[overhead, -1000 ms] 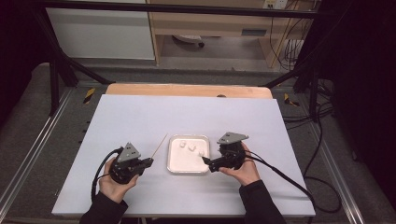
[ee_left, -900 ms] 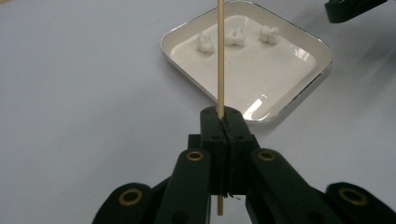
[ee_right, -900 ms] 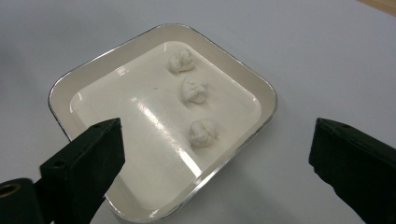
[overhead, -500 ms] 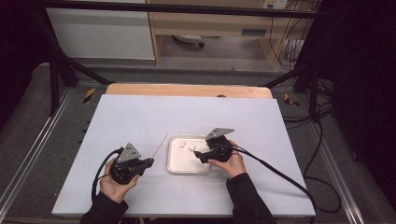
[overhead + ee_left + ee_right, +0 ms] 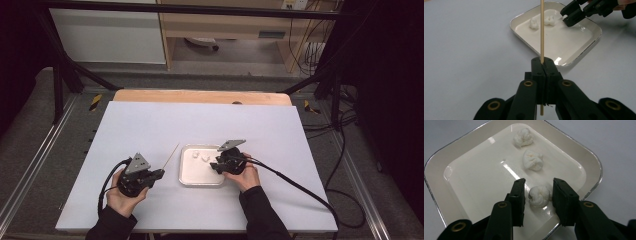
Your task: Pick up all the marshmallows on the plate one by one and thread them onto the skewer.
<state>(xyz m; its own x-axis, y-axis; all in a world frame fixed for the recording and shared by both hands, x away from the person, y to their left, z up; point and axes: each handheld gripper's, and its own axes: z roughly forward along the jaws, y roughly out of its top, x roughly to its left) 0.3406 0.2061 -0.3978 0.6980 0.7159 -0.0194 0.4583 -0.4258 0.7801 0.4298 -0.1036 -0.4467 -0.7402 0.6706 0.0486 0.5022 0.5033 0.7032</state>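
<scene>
Over the tray [image 5: 439,167], right gripper [image 5: 537,195] closing around 1 marshmallow [image 5: 539,196], untouched

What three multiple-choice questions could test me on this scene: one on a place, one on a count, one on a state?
1. Where do the white lumps lie?
A. on the bare table
B. in the white tray
C. on the floor

2. How many white lumps are there?
A. one
B. three
C. five

3. What is the left gripper doing?
A. standing open
B. shut on a wooden skewer
C. shut on a lump

Answers:
1 B: all lie inside the tray.
2 B: the right gripper view shows a far lump, a middle lump and a near lump, this one between the jaws of the right gripper, which have just been closing.
3 B: the left gripper clamps the wooden skewer.
</scene>
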